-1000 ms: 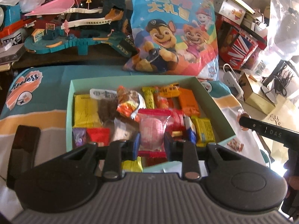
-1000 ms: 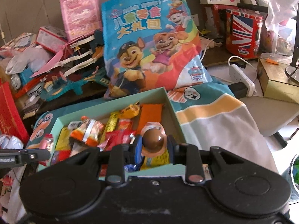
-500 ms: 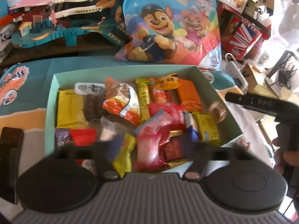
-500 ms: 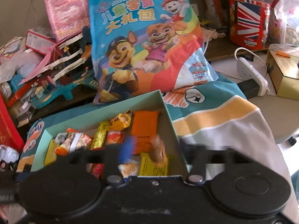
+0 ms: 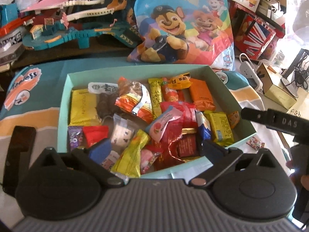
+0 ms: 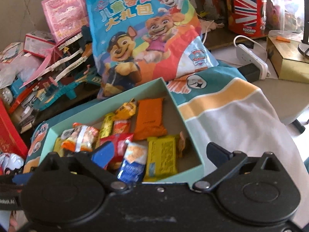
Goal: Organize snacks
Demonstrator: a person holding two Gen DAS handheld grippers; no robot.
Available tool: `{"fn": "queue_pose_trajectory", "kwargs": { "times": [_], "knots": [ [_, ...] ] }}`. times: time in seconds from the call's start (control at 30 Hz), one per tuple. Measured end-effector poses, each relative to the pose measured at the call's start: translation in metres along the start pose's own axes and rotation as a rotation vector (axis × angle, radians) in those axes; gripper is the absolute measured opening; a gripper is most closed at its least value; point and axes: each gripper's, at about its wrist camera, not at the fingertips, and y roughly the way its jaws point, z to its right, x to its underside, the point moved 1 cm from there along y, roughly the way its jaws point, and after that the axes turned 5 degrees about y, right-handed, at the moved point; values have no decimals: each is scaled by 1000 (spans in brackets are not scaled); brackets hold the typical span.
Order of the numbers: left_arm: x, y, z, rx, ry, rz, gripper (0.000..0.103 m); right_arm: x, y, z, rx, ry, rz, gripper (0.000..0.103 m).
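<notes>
Both tongs spread wide, empty: left tongs, right tongs over mint snack box, mid-table, full. Between picks. Next: stray candy outside box's right wall.

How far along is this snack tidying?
Mostly done, it seems: the mint-green box already holds many wrapped snacks, like the orange packet. Both the left tool and the right tool are open and empty. One small patterned candy still lies outside the box.
</notes>
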Motion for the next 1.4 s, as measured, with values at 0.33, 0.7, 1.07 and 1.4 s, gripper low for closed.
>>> {"fn": "queue_pose_trajectory", "kwargs": {
  "times": [0.33, 0.7, 1.07, 1.4],
  "knots": [
    [13, -54, -2, -32, 1, 60, 103, 14, -58, -26, -50, -33, 28, 103],
    [45, -92, -16, -58, -2, 68, 103, 42, -101, -38, -61, -77, 29, 103],
    [83, -99, -49, -109, -84, 26, 103, 78, -106, -27, -44, -34, -46, 103],
    [122, -79, -66, -138, -126, -52, 103, 107, -91, -24, 8, -74, -108, 103]
  ]
}}
